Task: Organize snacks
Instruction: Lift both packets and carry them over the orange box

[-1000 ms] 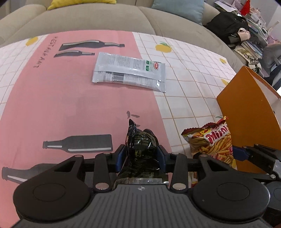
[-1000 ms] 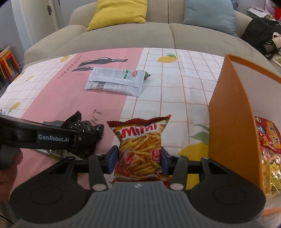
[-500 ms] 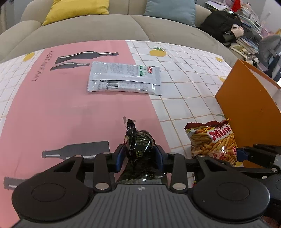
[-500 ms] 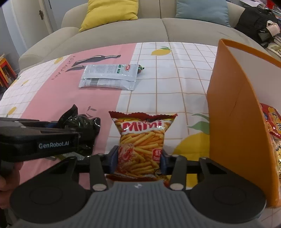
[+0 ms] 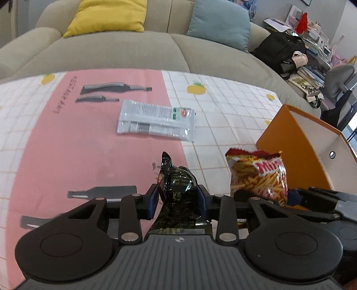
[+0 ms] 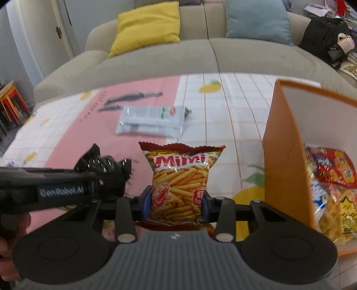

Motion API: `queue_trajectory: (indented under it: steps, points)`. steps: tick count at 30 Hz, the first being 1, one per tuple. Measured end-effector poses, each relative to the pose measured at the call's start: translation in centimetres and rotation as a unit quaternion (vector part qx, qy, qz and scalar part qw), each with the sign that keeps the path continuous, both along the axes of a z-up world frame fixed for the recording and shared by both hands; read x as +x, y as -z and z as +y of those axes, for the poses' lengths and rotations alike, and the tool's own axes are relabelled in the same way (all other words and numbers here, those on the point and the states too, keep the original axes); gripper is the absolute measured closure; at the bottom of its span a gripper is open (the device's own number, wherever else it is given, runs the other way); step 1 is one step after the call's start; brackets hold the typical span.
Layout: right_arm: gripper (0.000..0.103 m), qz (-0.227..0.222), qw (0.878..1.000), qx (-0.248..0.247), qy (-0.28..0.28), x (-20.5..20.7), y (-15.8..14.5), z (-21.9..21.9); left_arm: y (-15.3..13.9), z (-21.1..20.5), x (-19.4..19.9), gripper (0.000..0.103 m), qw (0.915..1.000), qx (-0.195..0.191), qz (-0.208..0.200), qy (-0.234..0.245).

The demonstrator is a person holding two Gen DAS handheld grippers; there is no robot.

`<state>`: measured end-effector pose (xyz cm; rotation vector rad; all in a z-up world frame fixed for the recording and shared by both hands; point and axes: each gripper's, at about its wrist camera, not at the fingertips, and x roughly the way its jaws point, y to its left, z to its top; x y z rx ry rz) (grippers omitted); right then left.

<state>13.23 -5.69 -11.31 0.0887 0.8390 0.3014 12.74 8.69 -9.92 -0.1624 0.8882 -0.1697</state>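
My left gripper (image 5: pixel 177 196) is shut on a crumpled black snack packet (image 5: pixel 178 180), held above the pink part of the tablecloth. In the right wrist view the same black packet (image 6: pixel 100 165) shows at the left, pinched by that gripper. My right gripper (image 6: pixel 176 200) is shut on a red and yellow Mimi fries bag (image 6: pixel 178 176), pads pressing its lower sides, and the bag stands upright. From the left wrist view the Mimi bag (image 5: pixel 258 176) hangs just left of the orange box (image 5: pixel 287 142). A flat white packet (image 5: pixel 156 120) lies further back on the cloth.
The orange box (image 6: pixel 281 142) stands at the right with tall walls and holds several colourful snack bags (image 6: pixel 334 174). The white packet (image 6: pixel 151 122) lies mid-table. A beige sofa with a yellow cushion (image 6: pixel 147 26) and a blue cushion (image 6: pixel 256 20) runs along the table's far edge.
Both grippers have risen, lifting the black packet and the Mimi bag off the cloth. Both pairs of jaws have tightened on their packets.
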Motion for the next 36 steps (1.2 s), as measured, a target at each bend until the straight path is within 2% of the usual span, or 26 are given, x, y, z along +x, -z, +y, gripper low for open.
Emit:
queue_trajectory:
  steps: [5, 10, 15, 19, 24, 30, 36]
  points:
    - [0.063, -0.020, 1.000, 0.018, 0.010, -1.6, -2.9, -0.9, -3.0, -0.5, -0.9, 0.063, 0.9999, -0.011, -0.013, 0.002]
    - [0.063, -0.052, 0.998, 0.020, 0.024, -3.5, -5.9, -2.8, -6.1, -2.5, -1.8, 0.063, 0.9989, -0.017, -0.036, 0.026]
    - [0.063, -0.074, 0.996, 0.015, 0.040, -5.0, -8.4, -6.7, -9.0, -6.2, -2.1, 0.063, 0.9951, -0.028, -0.062, 0.072]
    - [0.063, -0.074, 0.996, -0.005, 0.051, -5.5, -9.7, -10.9, -10.3, -9.9, -1.4, 0.063, 0.9910, -0.033, -0.064, 0.113]
    - [0.063, -0.039, 0.996, -0.045, 0.070, -4.6, -10.0, -16.8, -10.7, -14.9, 0.7, 0.063, 0.9846, -0.052, -0.045, 0.161]
    - [0.063, 0.006, 0.993, -0.068, 0.095, -2.1, -9.1, -23.9, -9.3, -21.9, 2.8, 0.062, 0.9731, -0.042, -0.019, 0.225]
    - [0.063, 0.047, 0.990, -0.111, 0.077, 1.2, -6.8, -27.3, -6.7, -27.0, 5.9, 0.063, 0.9689, -0.015, 0.011, 0.247]
